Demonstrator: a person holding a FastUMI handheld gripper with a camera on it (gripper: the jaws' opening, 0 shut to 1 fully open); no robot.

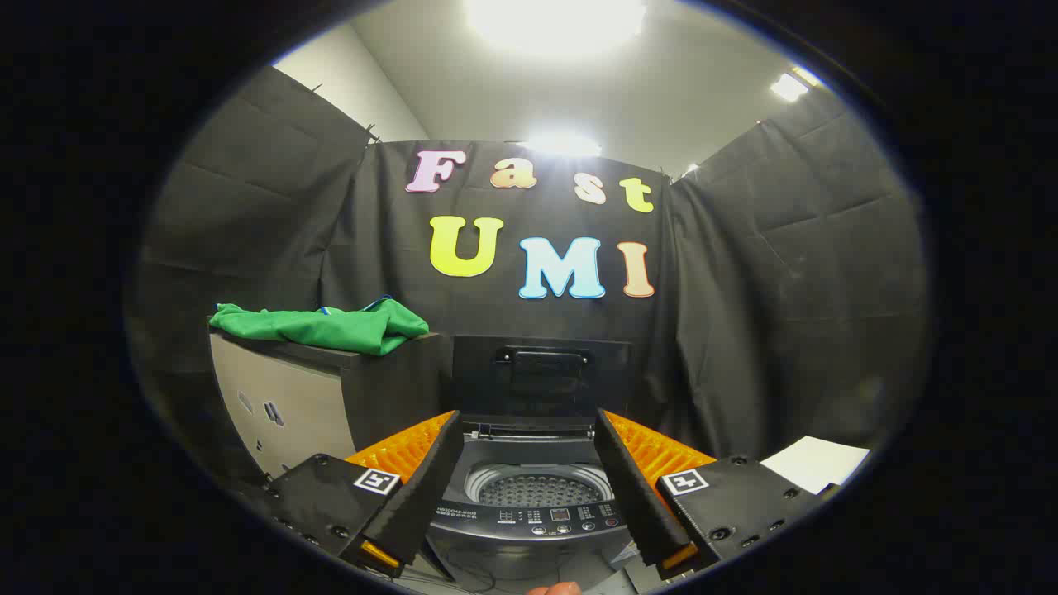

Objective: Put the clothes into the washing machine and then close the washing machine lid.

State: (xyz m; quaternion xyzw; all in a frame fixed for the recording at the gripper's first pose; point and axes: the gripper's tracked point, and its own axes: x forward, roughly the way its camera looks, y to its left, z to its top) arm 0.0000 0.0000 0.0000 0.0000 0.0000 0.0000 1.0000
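Room: a booth hung with creased black cloth (pixel 785 273) on all sides — white ceiling above, with a bright ceiling light (pixel 554 21) glaring overhead and a smaller one off to the right.
Surface: a pale cabinet (pixel 281 397) with a dark top stands to the left of the washing machine, just beside it.
Clothes: a green garment (pixel 331 326) lies crumpled on the cabinet top, well beyond the left finger, touched by nothing.
Washing machine: a grey top-loader (pixel 529 516) sits between and just ahead of the fingers; its lid (pixel 541 372) stands upright at the back, and the perforated drum (pixel 537 489) lies exposed below it.
Gripper: the gripper (pixel 531 463) hangs above the machine's front edge — fingers spread wide apart, nothing between them.
Writing: the control panel (pixel 554 519) carries a row of small buttons and a line of print too small to read; square black-and-white markers (pixel 377 480) sit on the gripper body.
Other: a white sheet (pixel 814 463) shows beyond the right finger, low by the cloth.
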